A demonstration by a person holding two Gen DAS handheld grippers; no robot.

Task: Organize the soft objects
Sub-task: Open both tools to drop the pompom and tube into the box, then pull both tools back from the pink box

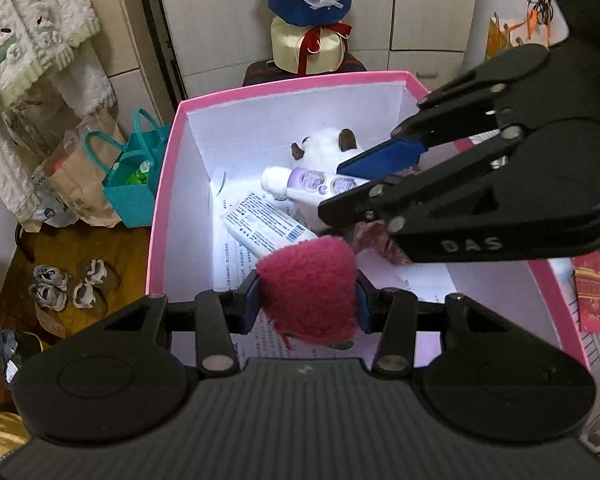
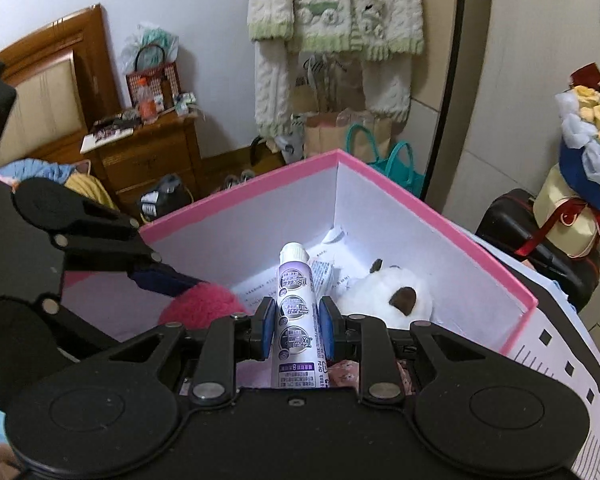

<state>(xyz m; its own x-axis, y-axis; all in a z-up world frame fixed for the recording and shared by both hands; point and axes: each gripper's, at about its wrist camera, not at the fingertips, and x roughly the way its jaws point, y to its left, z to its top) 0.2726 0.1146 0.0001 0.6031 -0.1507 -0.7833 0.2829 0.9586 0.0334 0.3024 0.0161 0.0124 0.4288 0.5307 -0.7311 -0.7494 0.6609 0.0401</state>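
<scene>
Left gripper (image 1: 308, 304) is clamped on the red plush (image 1: 308, 288), right gripper (image 2: 296, 330) pinches the purple tube (image 2: 296, 304), both over the pink box (image 1: 292, 82). Deeper inside lies the white plush (image 2: 396, 296), beside papers (image 1: 236, 256).

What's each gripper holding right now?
Left gripper: shut on the red plush toy.
Right gripper: shut on the purple tube.

Left claw (image 1: 306, 304) and right claw (image 2: 296, 330), both angled downward, each clamped on something.
</scene>
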